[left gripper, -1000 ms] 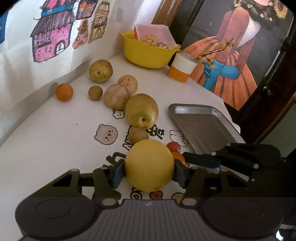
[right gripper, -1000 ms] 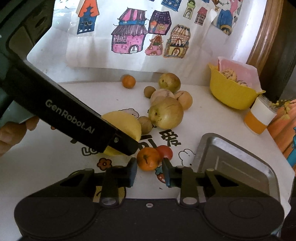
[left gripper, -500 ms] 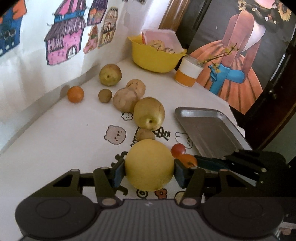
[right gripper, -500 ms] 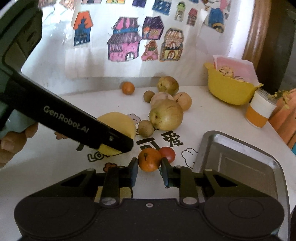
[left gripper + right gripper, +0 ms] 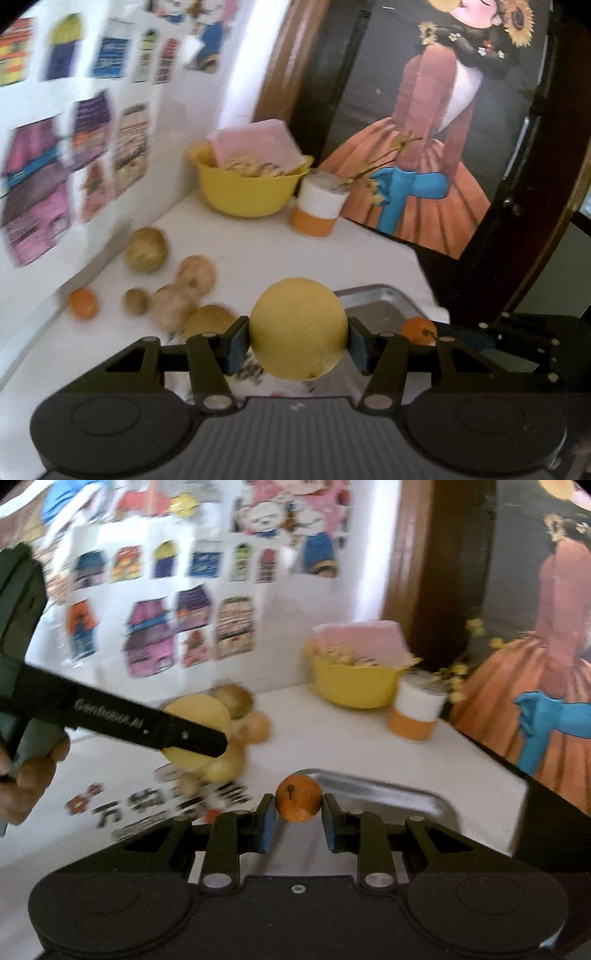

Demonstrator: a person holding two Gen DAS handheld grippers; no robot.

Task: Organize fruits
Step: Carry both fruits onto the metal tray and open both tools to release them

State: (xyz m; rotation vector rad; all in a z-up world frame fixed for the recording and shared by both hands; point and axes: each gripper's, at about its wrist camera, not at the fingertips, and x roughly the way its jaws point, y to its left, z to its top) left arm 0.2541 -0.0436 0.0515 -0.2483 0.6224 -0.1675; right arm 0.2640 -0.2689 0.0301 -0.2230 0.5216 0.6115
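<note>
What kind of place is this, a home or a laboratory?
Probably a home, perhaps a child's corner: childlike house drawings hang on the wall, and loose fruit, a yellow bowl and a metal tray sit on a table with a cartoon-printed cloth.

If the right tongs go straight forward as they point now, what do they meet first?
Probably the metal tray: its rim lies just beyond the small orange held in the right tongs. Depth is unclear in this blurred view; they might pass above it.

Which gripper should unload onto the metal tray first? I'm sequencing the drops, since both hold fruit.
Right, probably. The right gripper holds the small orange right at the metal tray's near rim. The left gripper, clamping the big yellow fruit, sits further left, toward the loose fruit.
</note>
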